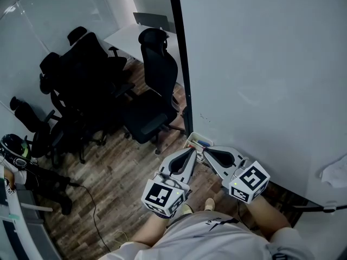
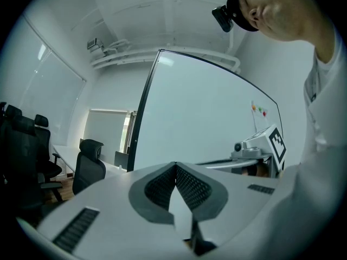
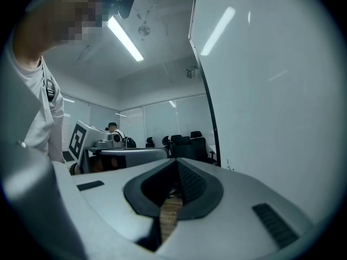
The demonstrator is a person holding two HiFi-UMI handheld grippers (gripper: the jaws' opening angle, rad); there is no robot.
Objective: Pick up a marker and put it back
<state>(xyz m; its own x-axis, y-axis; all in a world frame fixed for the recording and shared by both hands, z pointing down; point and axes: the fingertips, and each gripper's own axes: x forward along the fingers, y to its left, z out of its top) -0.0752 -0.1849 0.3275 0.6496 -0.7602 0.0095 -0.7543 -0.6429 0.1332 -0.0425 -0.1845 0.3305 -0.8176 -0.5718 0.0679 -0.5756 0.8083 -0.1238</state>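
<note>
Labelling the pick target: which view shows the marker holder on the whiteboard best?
Head view: the marker holder shows small but clear, low on the whiteboard near its dark frame edge. The left and right gripper views show only board surface and room, no holder.

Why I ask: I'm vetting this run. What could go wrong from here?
1. The left hand-held gripper and right hand-held gripper are both shut and point at the tray. Going in without opening could knock the marker off.
2. Their tips sit close together by the whiteboard, so they might bump each other or scrape it.
</note>
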